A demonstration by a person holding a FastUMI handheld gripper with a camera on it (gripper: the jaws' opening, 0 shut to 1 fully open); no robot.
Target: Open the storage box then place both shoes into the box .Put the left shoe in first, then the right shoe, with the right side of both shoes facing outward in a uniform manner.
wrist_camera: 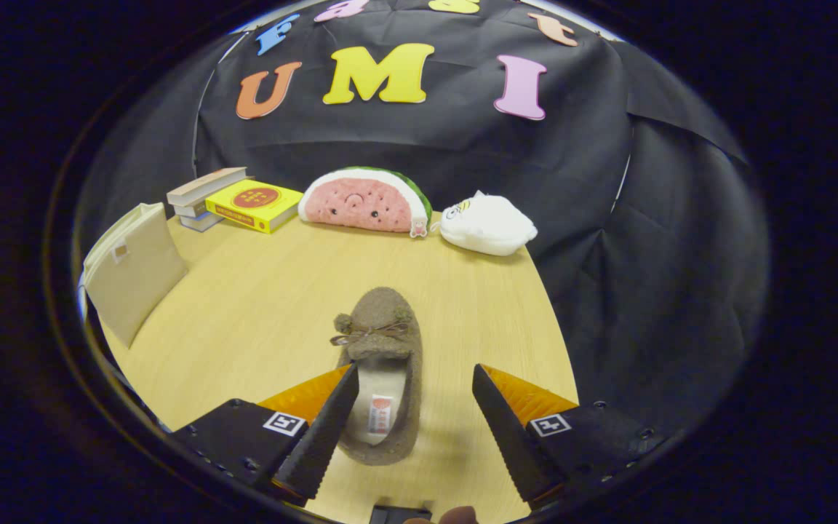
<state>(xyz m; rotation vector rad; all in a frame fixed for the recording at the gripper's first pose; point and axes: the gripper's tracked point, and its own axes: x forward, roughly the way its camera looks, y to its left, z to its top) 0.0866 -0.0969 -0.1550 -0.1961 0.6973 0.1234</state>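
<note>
Your tool (413,418) sits nearest, its two serrated, wedge-shaped fingers spread wide and gripping nothing; the heel of the shoe (381,367) lies between them, closer to the left finger, though contact cannot be judged.

Pale wood-grain surface (259,306), smooth and matte, carries everything.

Cream fabric storage box (134,271), soft-sided with a small tag, stands at the surface's left edge, well apart from the shoe.

Watermelon-slice plush (364,200), white plush (488,224) and stacked books (233,198) line the far edge.

Shoe: grey-brown fuzzy slipper, rounded toe, thin bow with pom-poms across the vamp, pale insole with a label. Long axis runs along your fingers, toe pointing away toward the plush toys.
</note>
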